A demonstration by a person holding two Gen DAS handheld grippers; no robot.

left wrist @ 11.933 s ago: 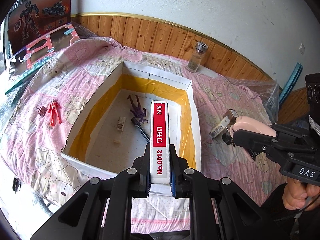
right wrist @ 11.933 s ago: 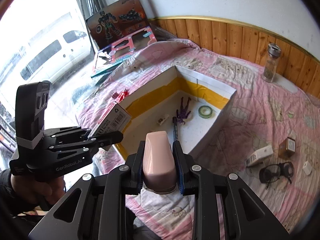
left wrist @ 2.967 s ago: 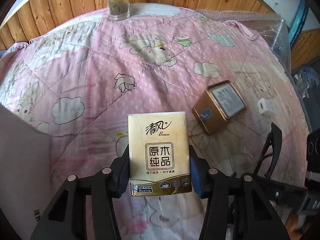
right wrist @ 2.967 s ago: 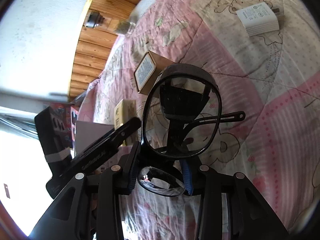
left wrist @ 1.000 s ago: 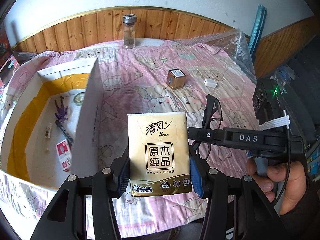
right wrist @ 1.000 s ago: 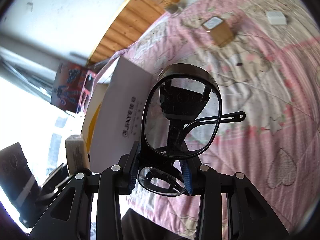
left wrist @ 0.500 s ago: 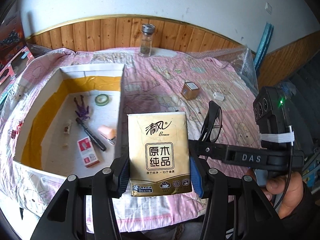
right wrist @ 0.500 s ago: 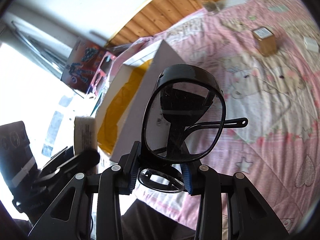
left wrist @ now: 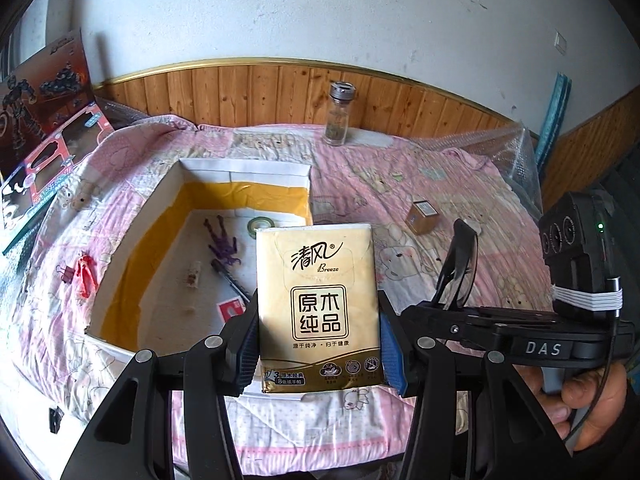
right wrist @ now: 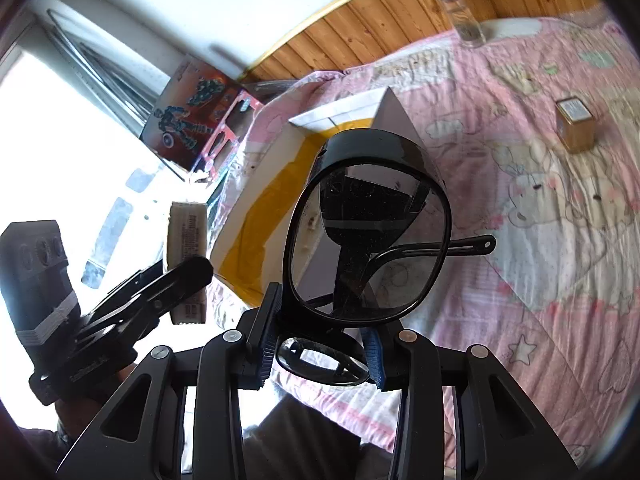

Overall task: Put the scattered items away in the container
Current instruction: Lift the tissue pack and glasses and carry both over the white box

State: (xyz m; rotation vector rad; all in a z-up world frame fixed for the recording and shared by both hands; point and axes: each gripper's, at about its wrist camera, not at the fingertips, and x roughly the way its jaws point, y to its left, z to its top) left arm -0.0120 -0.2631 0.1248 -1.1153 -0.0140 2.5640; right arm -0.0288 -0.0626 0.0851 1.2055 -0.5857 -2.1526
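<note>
Left gripper [left wrist: 318,344]: raised over the box's [left wrist: 244,168] near edge, clamping a tissue pack [left wrist: 318,308] upright.
Right gripper [right wrist: 320,344]: level beside it, pinching glasses [right wrist: 368,240], one lens standing up.
Hand [left wrist: 584,400]: wrapped round the right handle, probably squeezing its trigger.

The left claw [left wrist: 318,344] is clamped on a tissue pack [left wrist: 318,304]; the right claw [right wrist: 320,344], level beside it, grips black glasses [right wrist: 366,224].
</note>
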